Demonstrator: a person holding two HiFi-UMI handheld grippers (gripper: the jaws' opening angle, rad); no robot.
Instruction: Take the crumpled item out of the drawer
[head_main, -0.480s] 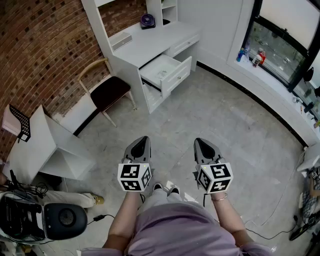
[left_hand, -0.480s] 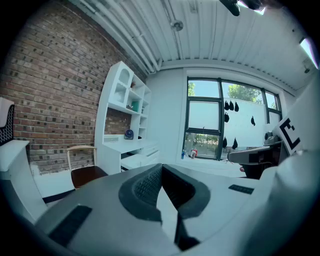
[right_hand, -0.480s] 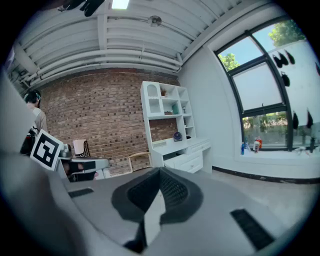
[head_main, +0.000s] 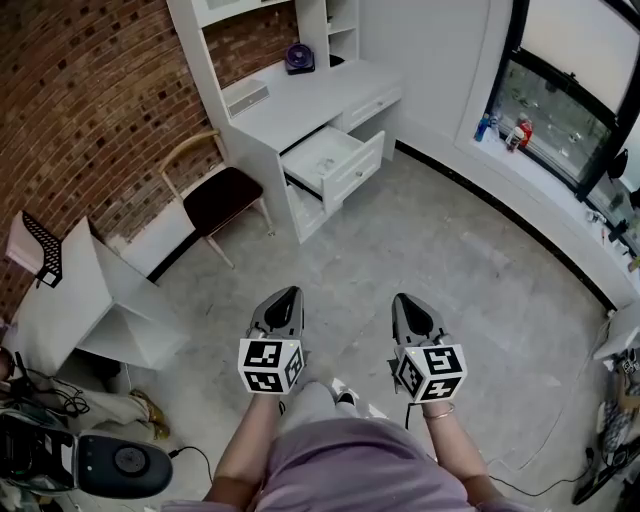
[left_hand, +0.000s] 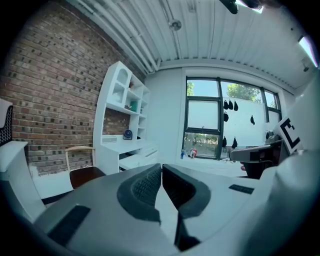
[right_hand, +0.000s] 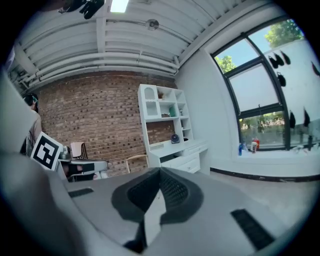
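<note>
A white desk (head_main: 300, 95) stands at the far wall with its top drawer (head_main: 335, 160) pulled open. Something small and pale lies inside the drawer; its shape is too small to make out. Both grippers hang over the bare floor, well short of the desk. My left gripper (head_main: 287, 297) is shut with nothing in it, and my right gripper (head_main: 403, 300) is shut and empty too. In the left gripper view the closed jaws (left_hand: 161, 167) point toward the desk (left_hand: 135, 157). In the right gripper view the closed jaws (right_hand: 160, 172) also face the desk (right_hand: 182, 152).
A wooden chair with a dark seat (head_main: 222, 195) stands left of the desk. White angular furniture (head_main: 90, 300) sits at the left, with a black device (head_main: 110, 465) and cables below it. Bottles (head_main: 505, 128) stand on the window sill at the right. A small fan (head_main: 298, 58) rests on the desk.
The person has stepped a little toward the desk, which now sits slightly lower in the head view. Both grippers stay shut and side by side.
</note>
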